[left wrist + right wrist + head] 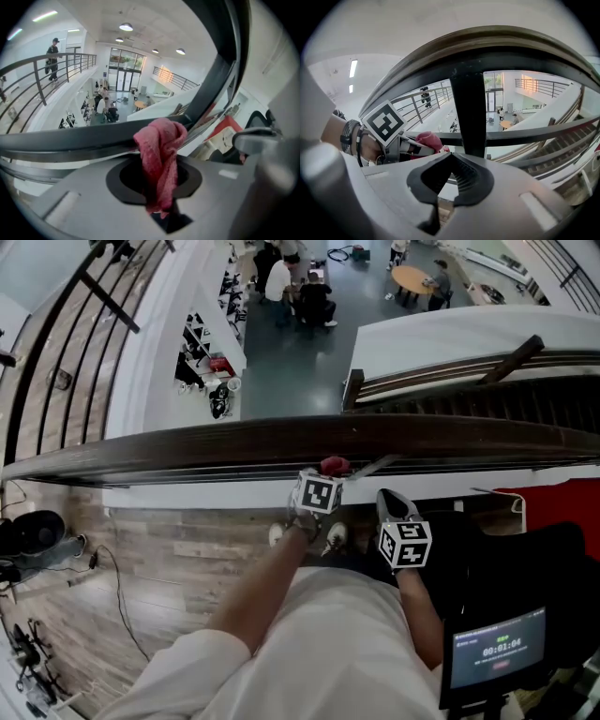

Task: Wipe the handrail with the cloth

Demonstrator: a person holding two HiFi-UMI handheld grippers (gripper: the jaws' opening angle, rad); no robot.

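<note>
At the balcony edge, I had the L gripper (325,478) up against the near side of the rail (187,446), which ran dark and wide across the head view. Its fingers were clenched on the cloth (335,465), a red bunch sticking out past the tips and meeting the rail's near edge, approx mid-span. From the L gripper view the cloth (159,159) ran down through the jaw gap of the L gripper (158,180), pinched at the bottom, w/ its folded top lying in front of the rail (70,138).

The R gripper (392,502) sat just right of the L one, a bit nearer my body and lower than the rail, not touching it. Its own view showed the R gripper (450,180) w/ pads closed on each other and nothing between them. Straight ahead of it stood a dark upright post (469,112) under the rail (487,44). Off to that view's left I could see the L gripper's marker cube (384,123), the cloth (427,140) at its tip, and dark wristbands (349,138) on the arm behind.

Bottom right of the head view, a small screen (498,649) glowed; the digits were too small to trust. Wood floor (159,549) lay below the rail, and far down beyond it ppl sat round a table (411,277).
</note>
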